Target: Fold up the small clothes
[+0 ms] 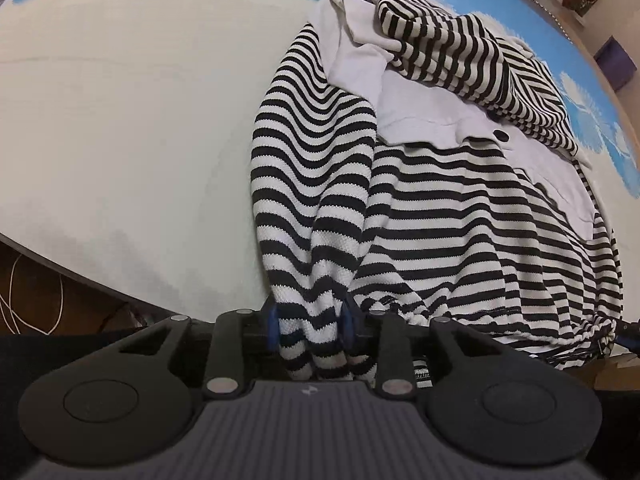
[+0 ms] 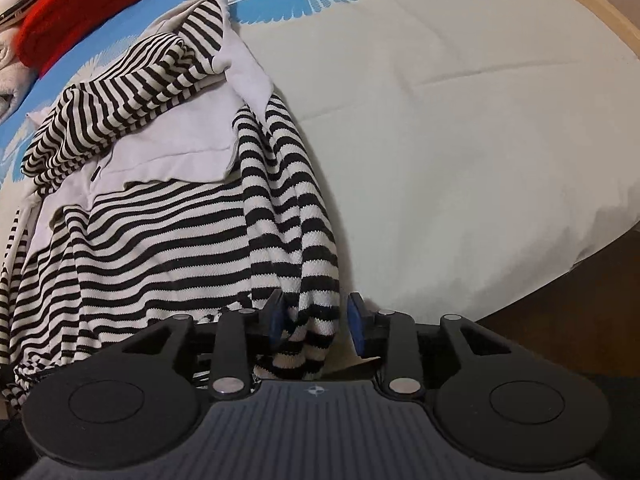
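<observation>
A black-and-white striped top with white panels (image 1: pixel 460 216) lies crumpled on the table, also in the right wrist view (image 2: pixel 152 240). My left gripper (image 1: pixel 310 324) is shut on a bunched striped sleeve (image 1: pixel 312 208) at the near edge. My right gripper (image 2: pixel 316 320) has its blue-padded jaws partly apart around another striped sleeve (image 2: pixel 288 216); the left pad touches the cloth, the right pad stands off it.
The cream tablecloth with blue fan prints (image 1: pixel 120 120) covers the table (image 2: pixel 480 120). A red garment (image 2: pixel 84 4) and folded clothes lie at the far left in the right wrist view. Dark floor with cables (image 1: pixel 40 300) is below the table edge.
</observation>
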`<state>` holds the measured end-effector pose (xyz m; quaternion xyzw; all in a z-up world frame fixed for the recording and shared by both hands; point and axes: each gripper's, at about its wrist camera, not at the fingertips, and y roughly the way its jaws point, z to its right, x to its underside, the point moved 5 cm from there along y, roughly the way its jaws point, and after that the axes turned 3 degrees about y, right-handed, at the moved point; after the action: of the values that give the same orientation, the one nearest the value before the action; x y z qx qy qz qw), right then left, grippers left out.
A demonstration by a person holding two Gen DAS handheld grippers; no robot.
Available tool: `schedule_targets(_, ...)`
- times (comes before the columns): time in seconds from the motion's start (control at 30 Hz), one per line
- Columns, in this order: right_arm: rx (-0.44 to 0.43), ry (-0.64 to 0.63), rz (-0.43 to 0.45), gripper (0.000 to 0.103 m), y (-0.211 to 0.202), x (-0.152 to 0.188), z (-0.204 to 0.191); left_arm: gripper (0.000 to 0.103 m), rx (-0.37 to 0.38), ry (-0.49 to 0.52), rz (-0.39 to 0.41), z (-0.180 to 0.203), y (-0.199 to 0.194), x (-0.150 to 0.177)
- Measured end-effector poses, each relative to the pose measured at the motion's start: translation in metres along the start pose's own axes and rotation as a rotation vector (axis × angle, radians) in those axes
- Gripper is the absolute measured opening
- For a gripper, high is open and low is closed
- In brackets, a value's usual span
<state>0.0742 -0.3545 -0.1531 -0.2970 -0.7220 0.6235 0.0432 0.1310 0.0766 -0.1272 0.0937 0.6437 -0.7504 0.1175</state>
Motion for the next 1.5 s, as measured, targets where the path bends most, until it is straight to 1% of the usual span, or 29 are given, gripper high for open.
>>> schedule_targets(0.13, 0.006, -0.022, 0.003, 0.034, -0.0005, 0.0011, -0.0028, 0.034, -0.009, 0.018, 0.001, 0.0021, 0.0009, -0.0001)
schedule_targets(0.53, 0.024, -0.072, 0.008, 0.034, 0.0009, 0.0031, -0.0081, 0.034, -0.018, 0.031, 0.000, 0.0022, 0.0024, -0.0004)
schedule_targets(0.83, 0.019, -0.075, 0.004, 0.032, 0.0015, 0.0030, -0.0092, 0.034, -0.029, 0.052, -0.001, 0.0042, 0.0044, -0.0003)
schedule_targets(1.5, 0.029, -0.095, 0.007, 0.032, 0.0015, 0.0031, -0.0098, 0.034, -0.040, 0.075, -0.003, 0.0050, 0.0077, -0.0001)
